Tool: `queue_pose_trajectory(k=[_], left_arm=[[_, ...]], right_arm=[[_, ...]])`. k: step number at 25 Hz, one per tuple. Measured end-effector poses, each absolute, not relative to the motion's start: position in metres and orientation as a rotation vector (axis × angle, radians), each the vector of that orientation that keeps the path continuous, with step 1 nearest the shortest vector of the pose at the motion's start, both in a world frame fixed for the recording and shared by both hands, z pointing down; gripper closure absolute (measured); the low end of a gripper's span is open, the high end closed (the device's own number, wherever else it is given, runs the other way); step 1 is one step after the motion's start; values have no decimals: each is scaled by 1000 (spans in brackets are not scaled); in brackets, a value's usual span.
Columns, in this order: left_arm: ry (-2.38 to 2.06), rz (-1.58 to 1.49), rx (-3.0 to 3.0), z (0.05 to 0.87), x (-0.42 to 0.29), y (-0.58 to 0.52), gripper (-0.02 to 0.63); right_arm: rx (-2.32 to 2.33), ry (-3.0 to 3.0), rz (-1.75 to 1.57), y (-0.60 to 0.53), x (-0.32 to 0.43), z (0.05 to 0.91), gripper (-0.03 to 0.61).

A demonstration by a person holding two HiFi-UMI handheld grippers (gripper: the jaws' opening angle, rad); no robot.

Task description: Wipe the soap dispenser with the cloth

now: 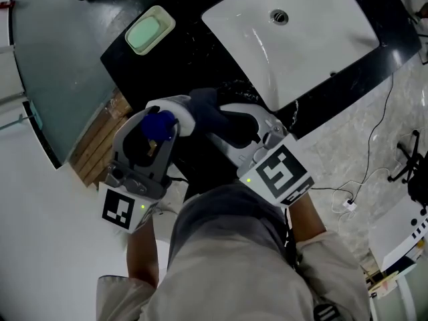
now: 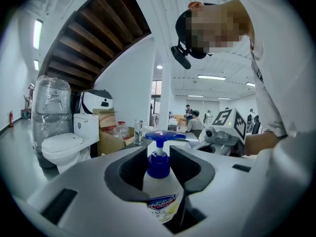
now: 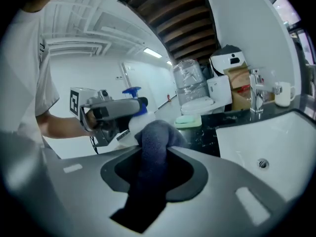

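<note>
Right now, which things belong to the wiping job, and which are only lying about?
Job: soap dispenser, gripped by left gripper; cloth, gripped by right gripper.
Lying about: soap dish with green soap; sink; faucet; mug; toilet.

Black countertop (image 1: 184, 59) carries a soap dish (image 1: 150, 30) (green bar inside) beside a white sink (image 1: 314, 45).
</note>
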State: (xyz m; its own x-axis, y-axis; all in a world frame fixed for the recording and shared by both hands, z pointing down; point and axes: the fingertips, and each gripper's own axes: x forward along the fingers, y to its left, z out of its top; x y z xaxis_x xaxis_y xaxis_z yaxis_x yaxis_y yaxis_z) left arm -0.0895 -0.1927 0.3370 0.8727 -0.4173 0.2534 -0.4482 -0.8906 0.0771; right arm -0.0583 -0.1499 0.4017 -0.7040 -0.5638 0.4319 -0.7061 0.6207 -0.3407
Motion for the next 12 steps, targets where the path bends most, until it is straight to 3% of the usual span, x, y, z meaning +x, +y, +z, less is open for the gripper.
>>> queue_pose_trajectory(k=[5,12], left_arm=[[-658,329,2919,335,-94,-193,471],[-335,358,2965,338,-101,-175,471]], right_arm=[[1000,-2622,565,-147,-65,370,460],[928,-2608,687,-147,-75,400,460]])
